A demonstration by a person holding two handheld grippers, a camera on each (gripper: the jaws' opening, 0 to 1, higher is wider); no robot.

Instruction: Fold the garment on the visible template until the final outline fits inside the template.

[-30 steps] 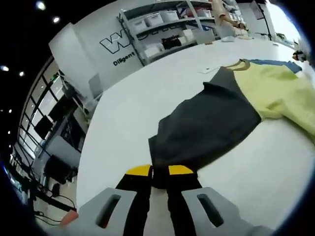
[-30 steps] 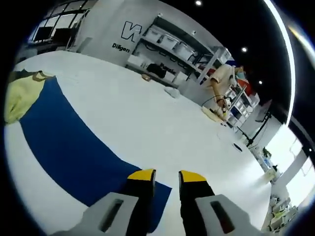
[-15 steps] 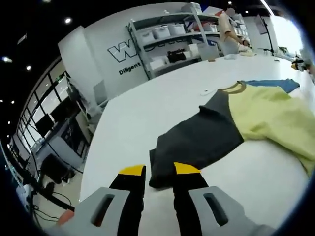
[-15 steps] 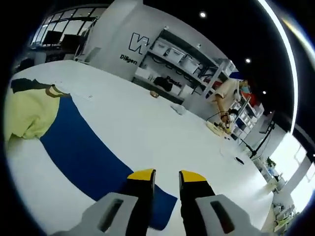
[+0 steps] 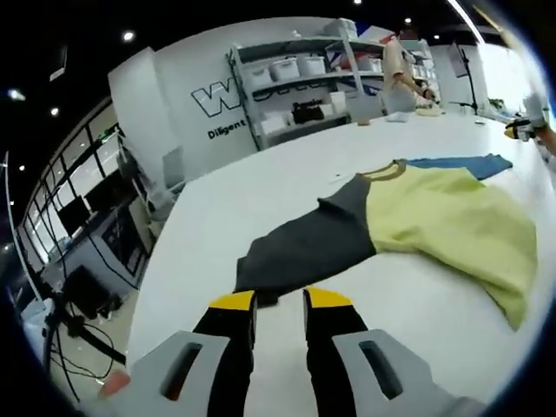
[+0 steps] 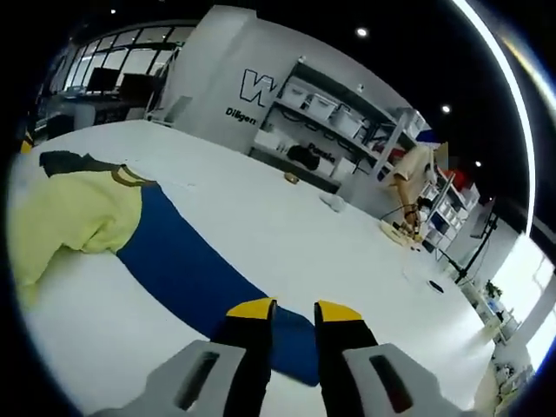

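A long-sleeved shirt lies flat on the white table (image 5: 261, 182), with a yellow body (image 5: 443, 217), a dark grey sleeve (image 5: 304, 252) and a blue sleeve (image 5: 460, 163). My left gripper (image 5: 280, 300) hovers at the grey cuff, jaws a little apart, bare table showing between them. In the right gripper view the blue sleeve (image 6: 191, 265) runs from the yellow body (image 6: 69, 213) to my right gripper (image 6: 295, 308). Its jaws stand slightly apart over the blue cuff. In the left gripper view my right gripper (image 5: 521, 129) hangs above the table, just past the blue cuff.
The table's edge (image 5: 152, 287) runs close on the left, with desks and monitors (image 5: 87, 226) beyond. Shelves with bins (image 5: 295, 78) line the far wall. A person (image 6: 417, 178) stands at the shelves. Small items (image 6: 334, 202) lie far across the table.
Both views have drawn back and up from the shirt. The left jaws' gap has widened a little, and the grey cuff now lies ahead of the tips, no longer between them.
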